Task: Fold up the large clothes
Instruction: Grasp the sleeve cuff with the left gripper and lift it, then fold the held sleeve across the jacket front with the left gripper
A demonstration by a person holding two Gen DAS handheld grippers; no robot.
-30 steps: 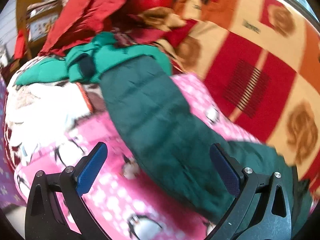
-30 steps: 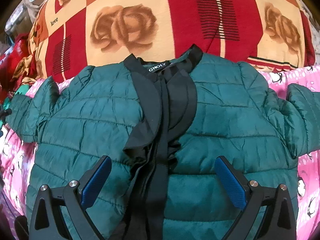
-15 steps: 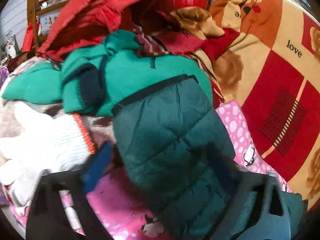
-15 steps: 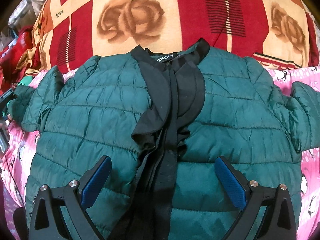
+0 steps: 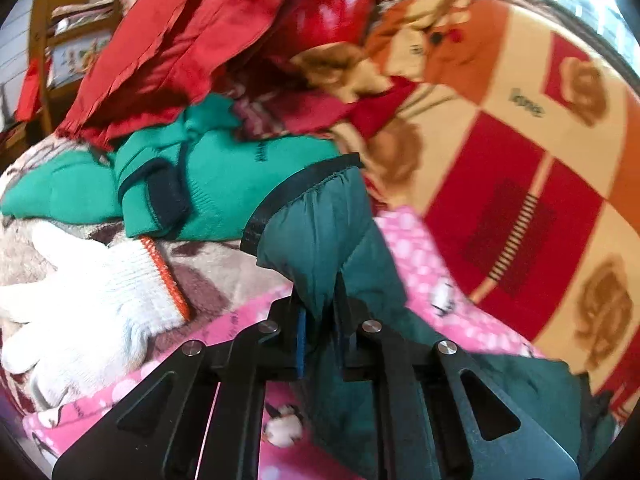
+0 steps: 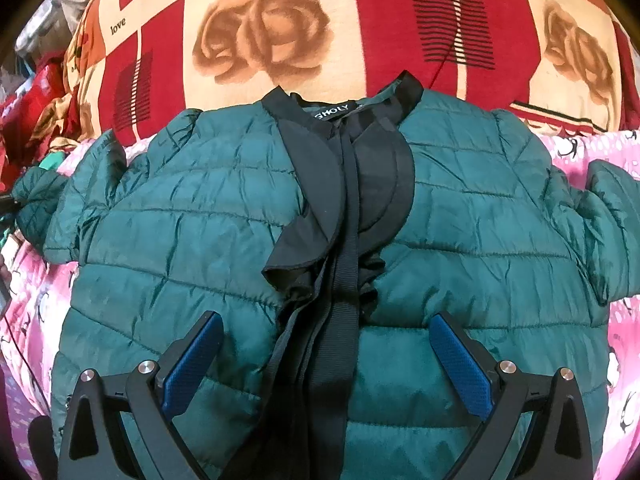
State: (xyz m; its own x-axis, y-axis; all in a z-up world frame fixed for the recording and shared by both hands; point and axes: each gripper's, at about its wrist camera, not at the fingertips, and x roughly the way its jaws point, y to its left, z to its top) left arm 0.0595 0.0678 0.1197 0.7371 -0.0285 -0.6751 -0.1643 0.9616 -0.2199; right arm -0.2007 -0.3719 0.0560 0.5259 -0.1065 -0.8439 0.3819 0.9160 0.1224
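The quilted green jacket [image 6: 224, 240] lies front-up and spread flat on the pink penguin-print sheet [image 6: 600, 152] of a bed, collar [image 6: 404, 88] toward the red-and-cream rose blanket [image 6: 360, 20]. Both sleeves extend outward, so the body presents a flat base for folding.

**Left tongs.** The left tongs [image 5: 319, 346] are closed on the sleeve [image 5: 320, 220] a short way back from its black-bound cuff [image 5: 296, 196]. The fabric bunches between the blue pads [image 5: 301, 340], and the cuff end stands up beyond the fingertips. Gripping near the cuff gives control of the whole sleeve length; the likely purpose is to carry it across the chest.

**Right tongs.** The right tongs [image 6: 326, 356] are wide open and hold nothing. They hover over the lower chest, straddling the black zipper placket [image 6: 346, 280]. This position suits pinning the body while the sleeve travels, though contact with the fabric cannot be confirmed.

**Edges and clearance.**
- Beyond the gripped cuff sits a clothing pile: a bright green sweater [image 5: 224, 184], red garments [image 5: 160, 52] and a white knit glove [image 5: 96, 292]. The cuff is close to the sweater; drawing the sleeve inward moves it away from this clutter.
- The opposite sleeve [image 6: 612, 216] lies on open sheet near the bed's right side.
- The collar touches the blanket edge, leaving little room on that side.
- The jacket's chest panel is unobstructed apart from the right tongs.
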